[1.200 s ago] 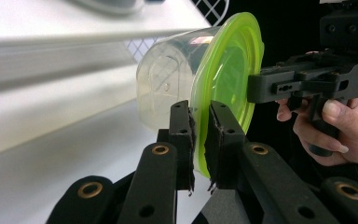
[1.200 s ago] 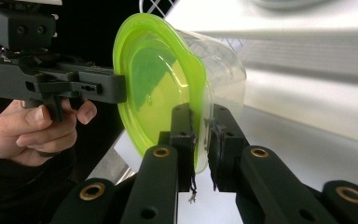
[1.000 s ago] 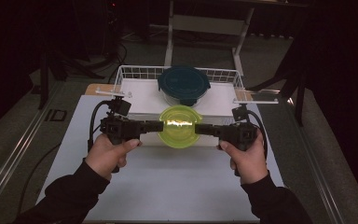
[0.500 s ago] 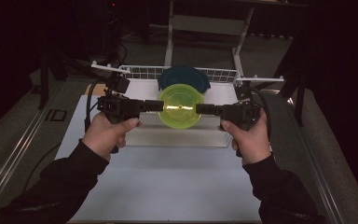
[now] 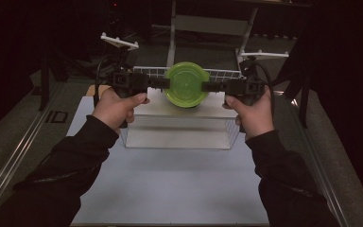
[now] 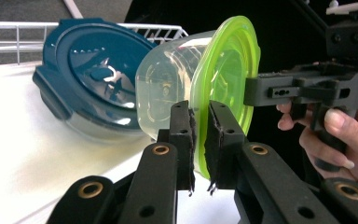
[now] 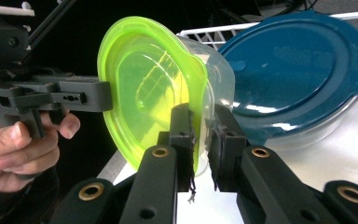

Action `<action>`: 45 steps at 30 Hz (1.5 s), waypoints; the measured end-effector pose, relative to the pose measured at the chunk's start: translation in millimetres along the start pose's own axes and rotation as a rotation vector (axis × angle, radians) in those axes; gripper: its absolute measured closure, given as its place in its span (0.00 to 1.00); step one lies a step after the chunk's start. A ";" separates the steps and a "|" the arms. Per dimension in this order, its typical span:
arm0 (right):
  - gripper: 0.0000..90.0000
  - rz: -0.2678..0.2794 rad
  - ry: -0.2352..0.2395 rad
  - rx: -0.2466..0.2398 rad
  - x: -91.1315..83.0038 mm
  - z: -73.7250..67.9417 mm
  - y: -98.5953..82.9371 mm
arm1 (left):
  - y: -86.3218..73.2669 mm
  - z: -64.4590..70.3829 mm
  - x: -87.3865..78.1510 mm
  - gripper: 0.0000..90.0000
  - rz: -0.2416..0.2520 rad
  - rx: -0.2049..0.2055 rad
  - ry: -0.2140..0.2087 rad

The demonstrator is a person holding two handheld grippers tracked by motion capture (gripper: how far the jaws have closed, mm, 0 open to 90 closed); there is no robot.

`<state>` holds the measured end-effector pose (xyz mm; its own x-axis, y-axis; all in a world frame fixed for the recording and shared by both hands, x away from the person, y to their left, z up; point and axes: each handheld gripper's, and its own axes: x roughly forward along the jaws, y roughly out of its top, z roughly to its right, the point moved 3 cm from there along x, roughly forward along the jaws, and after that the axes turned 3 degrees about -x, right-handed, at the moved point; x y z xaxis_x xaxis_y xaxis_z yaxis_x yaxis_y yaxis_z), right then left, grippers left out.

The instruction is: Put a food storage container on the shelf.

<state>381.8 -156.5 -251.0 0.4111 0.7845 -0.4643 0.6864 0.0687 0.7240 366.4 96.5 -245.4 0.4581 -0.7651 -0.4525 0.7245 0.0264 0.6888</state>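
- The left gripper (image 6: pixel 199 140) has its two black jaws almost together, clamped on the thin rim of the green lid (image 6: pixel 228 79); the foam pads look rough and torn.
- The right gripper (image 7: pixel 201 135) pinches the opposite edge of this lid in the same way, jaws nearly closed.
- The lid is round, glossy, translucent lime plastic, and it sits on a clear round container (image 6: pixel 168 93), held tilted in the air between both grippers.
- Just behind stands a dark blue container (image 6: pixel 88 79) with clip lid, on the white surface (image 5: pixel 170 179), beside a white wire basket (image 5: pixel 222 73).
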 end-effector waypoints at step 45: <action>0.83 0.006 -0.093 0.175 29.5 51.3 44.6 | 27.6 -35.4 53.3 0.76 0.071 -0.146 0.023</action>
<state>455.3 -161.9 -258.5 0.4640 0.7234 -0.5113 0.7742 -0.0506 0.6309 429.1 79.2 -270.6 0.5212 -0.7433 -0.4194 0.7562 0.1745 0.6306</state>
